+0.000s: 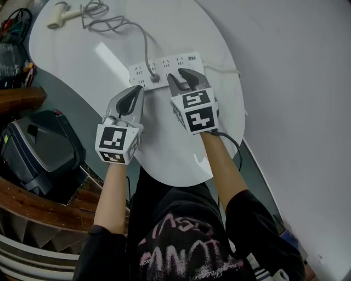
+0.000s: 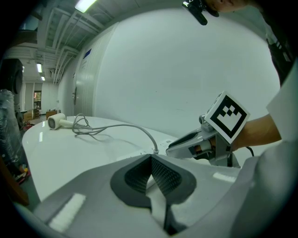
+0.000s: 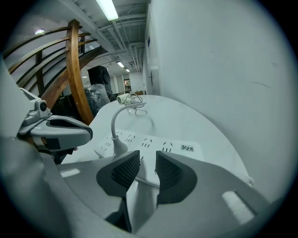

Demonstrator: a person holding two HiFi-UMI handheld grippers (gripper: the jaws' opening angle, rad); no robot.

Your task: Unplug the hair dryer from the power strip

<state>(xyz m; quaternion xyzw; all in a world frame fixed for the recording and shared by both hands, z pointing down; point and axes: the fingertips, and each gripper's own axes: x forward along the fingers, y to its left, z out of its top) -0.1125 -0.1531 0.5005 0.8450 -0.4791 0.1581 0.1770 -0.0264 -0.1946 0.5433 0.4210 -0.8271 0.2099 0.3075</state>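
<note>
The small white plug [image 1: 154, 78] sits in the flat white plastic power strip [image 1: 171, 65] near the white oval table's [image 1: 181, 159] right edge. Its limp grey cord [image 1: 143, 38] runs to the cream hair dryer [image 1: 59, 15] at the far-left edge. The plug looks rigid and smooth, so its body is the place to grip, not the cord, and the light strip probably needs pinning. The right gripper's [image 1: 184, 78] jaws are narrowly parted and empty. The left gripper's [image 1: 132, 99] jaws meet on nothing.

Nothing can be read for sure; a small dark label [image 3: 187, 148] on the power strip [image 3: 149, 142] seems too blurred
</note>
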